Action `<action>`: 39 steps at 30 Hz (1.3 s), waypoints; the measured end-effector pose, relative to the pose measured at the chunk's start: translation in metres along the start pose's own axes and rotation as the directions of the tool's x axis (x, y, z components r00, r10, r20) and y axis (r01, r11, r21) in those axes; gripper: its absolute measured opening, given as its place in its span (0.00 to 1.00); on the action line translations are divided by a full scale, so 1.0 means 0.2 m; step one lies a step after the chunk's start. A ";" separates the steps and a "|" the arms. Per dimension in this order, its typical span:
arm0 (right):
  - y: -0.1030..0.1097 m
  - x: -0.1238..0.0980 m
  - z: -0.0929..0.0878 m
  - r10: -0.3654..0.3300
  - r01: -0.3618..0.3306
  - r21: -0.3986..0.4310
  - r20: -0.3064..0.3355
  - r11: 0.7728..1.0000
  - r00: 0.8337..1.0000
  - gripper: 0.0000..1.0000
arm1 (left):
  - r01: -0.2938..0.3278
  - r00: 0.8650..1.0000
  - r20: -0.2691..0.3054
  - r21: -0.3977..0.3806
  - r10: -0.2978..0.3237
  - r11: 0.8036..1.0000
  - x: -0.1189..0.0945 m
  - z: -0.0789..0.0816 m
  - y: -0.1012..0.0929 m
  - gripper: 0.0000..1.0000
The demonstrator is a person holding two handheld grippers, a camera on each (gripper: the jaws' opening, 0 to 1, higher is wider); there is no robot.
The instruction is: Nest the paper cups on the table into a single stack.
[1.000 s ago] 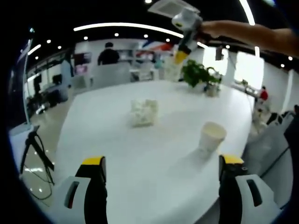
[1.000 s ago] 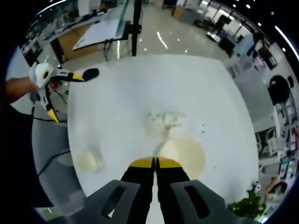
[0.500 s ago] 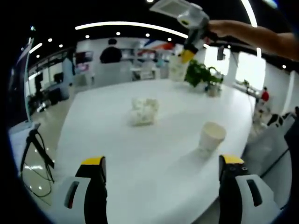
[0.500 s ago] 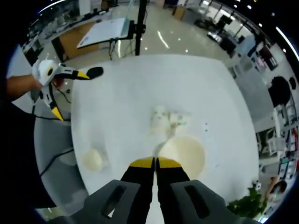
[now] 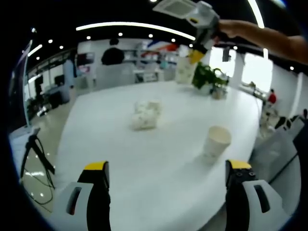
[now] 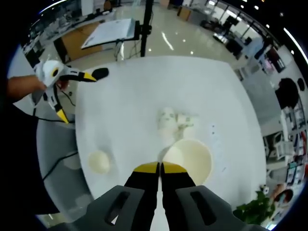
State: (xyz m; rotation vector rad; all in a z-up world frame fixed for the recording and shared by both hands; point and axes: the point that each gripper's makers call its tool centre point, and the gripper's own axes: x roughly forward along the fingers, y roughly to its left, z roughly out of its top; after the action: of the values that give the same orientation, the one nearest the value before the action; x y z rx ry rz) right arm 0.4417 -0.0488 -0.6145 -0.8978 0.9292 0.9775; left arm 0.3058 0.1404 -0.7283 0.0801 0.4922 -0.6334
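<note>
Paper cup (image 6: pixel 188 160) mouth-up in clenched right tongs (image 6: pixel 159 168), left tongs (image 5: pixel 167 168) released, second cup (image 5: pixel 216 141) upright.

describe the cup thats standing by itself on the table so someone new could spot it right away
Start at the big round white table. In the left gripper view, a small cluster of cups sits near its middle; go right and nearer the table's edge to the lone paper cup. It stands upright, mouth up, apart from the cluster, and unlike the held cup in the right gripper, nothing touches it.

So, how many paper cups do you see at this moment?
2 clear ones: one cup pinched at its rim by the right gripper, one cup upright on the table. The white clump mid-table may be more; too blurred.
</note>
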 end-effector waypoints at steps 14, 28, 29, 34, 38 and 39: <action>0.12 0.01 -0.04 0.014 -0.014 -0.038 -0.007 0.999 1.000 0.00 | -0.012 1.000 0.008 -0.017 0.012 1.000 0.02 0.00 -0.01 0.98; 0.18 0.00 -0.06 0.000 0.000 -0.061 0.004 0.998 1.000 0.00 | -0.012 1.000 0.007 -0.037 0.013 0.999 0.00 -0.03 -0.02 0.98; 0.19 0.00 -0.06 -0.009 0.010 -0.074 0.009 0.997 1.000 0.00 | -0.013 1.000 0.006 -0.038 0.013 0.999 0.01 -0.03 -0.02 0.98; 0.23 0.00 -0.05 -0.007 0.008 -0.084 0.013 0.996 1.000 0.00 | -0.016 1.000 0.009 -0.046 0.016 0.999 0.00 -0.04 -0.02 0.98; 0.28 -0.01 -0.06 -0.016 0.016 -0.104 0.007 0.994 1.000 0.00 | -0.008 1.000 0.001 -0.042 0.008 0.999 0.00 -0.06 -0.04 0.98; 0.29 -0.01 -0.05 -0.014 0.015 -0.104 0.008 0.994 1.000 0.00 | -0.007 1.000 0.000 -0.040 0.007 0.999 0.00 -0.06 -0.05 0.98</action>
State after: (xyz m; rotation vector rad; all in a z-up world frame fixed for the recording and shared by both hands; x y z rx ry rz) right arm 0.3849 -0.0420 -0.6275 -0.9867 0.8706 1.0238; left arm 0.2955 0.1349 -0.7381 0.0439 0.5041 -0.6164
